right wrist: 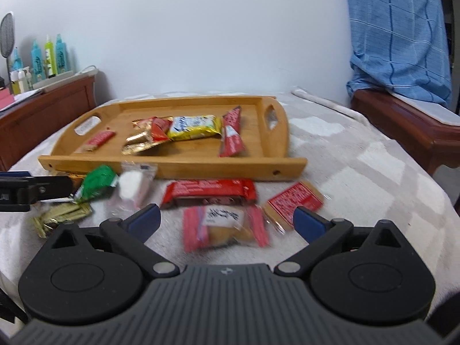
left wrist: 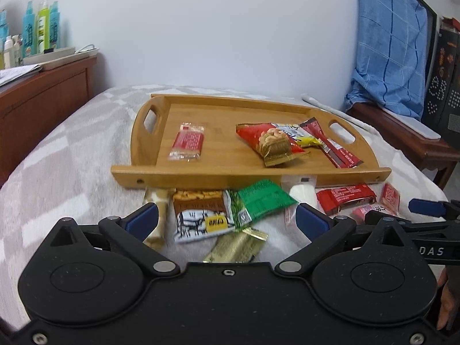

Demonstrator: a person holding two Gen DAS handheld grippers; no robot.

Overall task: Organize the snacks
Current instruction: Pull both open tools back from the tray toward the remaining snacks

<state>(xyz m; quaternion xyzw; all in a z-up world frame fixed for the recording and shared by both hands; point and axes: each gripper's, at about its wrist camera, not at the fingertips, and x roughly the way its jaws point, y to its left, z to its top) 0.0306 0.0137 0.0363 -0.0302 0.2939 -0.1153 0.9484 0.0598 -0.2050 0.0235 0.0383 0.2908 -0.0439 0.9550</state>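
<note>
A wooden tray [left wrist: 253, 176] [right wrist: 178, 168] lies on a grey checked blanket and holds several snack packs: a small red bar [left wrist: 187, 142], a red nut bag [left wrist: 270, 143], a yellow pack [right wrist: 195, 127] and a long red stick [right wrist: 232, 136]. Loose snacks lie in front of it. My left gripper [left wrist: 227, 220] stands open over a brown-and-white cracker pack [left wrist: 198, 215] and a green pack [left wrist: 258, 201], gripping nothing. My right gripper [right wrist: 227, 221] is open above a pink-striped pastry pack [right wrist: 225, 227], with a red bar [right wrist: 210, 194] just beyond.
A gold pack [left wrist: 235, 248] and a cream stick [left wrist: 158, 218] lie near my left fingers. A wooden dresser [left wrist: 43, 95] with bottles stands at the left. A wooden bench [left wrist: 408, 132] with blue cloth is at the right. The wall rises behind.
</note>
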